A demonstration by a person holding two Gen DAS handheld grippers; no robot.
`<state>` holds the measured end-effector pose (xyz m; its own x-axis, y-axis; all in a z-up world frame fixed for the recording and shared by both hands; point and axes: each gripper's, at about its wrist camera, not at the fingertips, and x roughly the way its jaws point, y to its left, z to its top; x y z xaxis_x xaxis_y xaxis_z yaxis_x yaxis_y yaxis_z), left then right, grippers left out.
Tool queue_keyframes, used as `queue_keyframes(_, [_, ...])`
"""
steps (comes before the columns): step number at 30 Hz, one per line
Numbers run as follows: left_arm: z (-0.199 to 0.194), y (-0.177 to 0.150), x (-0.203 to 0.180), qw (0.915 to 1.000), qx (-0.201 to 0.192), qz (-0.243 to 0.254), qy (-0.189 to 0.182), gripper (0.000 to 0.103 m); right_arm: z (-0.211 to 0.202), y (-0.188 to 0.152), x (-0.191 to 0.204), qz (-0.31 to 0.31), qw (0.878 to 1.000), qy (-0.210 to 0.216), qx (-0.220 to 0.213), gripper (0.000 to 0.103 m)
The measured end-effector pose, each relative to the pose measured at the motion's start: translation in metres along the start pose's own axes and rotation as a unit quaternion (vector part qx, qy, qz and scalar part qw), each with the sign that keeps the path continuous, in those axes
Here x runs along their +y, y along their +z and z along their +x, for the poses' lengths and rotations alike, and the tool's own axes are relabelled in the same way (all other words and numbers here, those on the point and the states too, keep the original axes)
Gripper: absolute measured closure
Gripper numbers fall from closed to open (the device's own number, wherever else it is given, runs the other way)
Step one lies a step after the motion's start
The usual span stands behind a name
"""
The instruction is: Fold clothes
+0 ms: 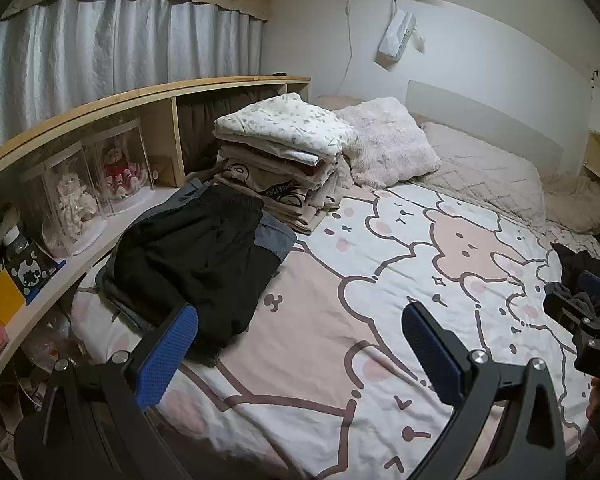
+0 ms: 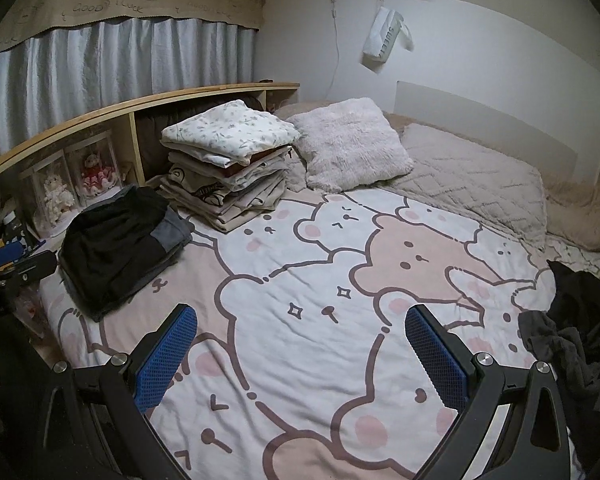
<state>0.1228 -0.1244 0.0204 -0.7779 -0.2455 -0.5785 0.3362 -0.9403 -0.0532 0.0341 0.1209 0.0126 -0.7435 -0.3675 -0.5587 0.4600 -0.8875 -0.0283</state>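
The left gripper (image 1: 300, 332) has two black arms with bumpy blue pads (image 1: 166, 360), and they stand wide apart with nothing between them. The right gripper (image 2: 302, 334) looks the same, spread wide and holding nothing. Both hang above the soft bedspread with pink and white cartoon bears (image 2: 300, 280), which has small wrinkles in it.

The folded black and grey clothes (image 1: 196, 256) lie in a flat, square pile on the left side of the bed, next to the long wooden shelf (image 1: 100, 100). Just behind them stands a tall stack of folded cream and flowery cloths (image 1: 284, 156). A fluffy white square pillow (image 1: 388, 140) leans beside that stack, touching it. Behind the pillow lies a beige quilted blanket (image 2: 480, 184) with zigzag stitching.

The right wrist view shows a crumpled heap of dark clothes (image 2: 576, 332) at the right edge of the bed, loose and not folded; the left view shows only a small black bit of it (image 1: 580, 260). The left view shows the clear plastic boxes with plush dolls inside (image 1: 96, 184) up close, and a yellow box (image 1: 2, 300) on the shelf. Each view catches the other gripper at its edge: the right one (image 1: 580, 312) in the left view, the left one (image 2: 8, 268) in the right view.

Grey wavy curtains (image 2: 120, 68) hang above the shelf.
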Motion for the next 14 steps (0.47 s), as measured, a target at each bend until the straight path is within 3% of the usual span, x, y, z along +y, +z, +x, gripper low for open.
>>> queue_keyframes(14, [0.0035, -0.0013, -0.0001, 1.0000, 0.009, -0.003, 0.002, 0.000, 0.0046, -0.0011, -0.0013, 0.008, 1.000, 0.007, 0.010, 0.000])
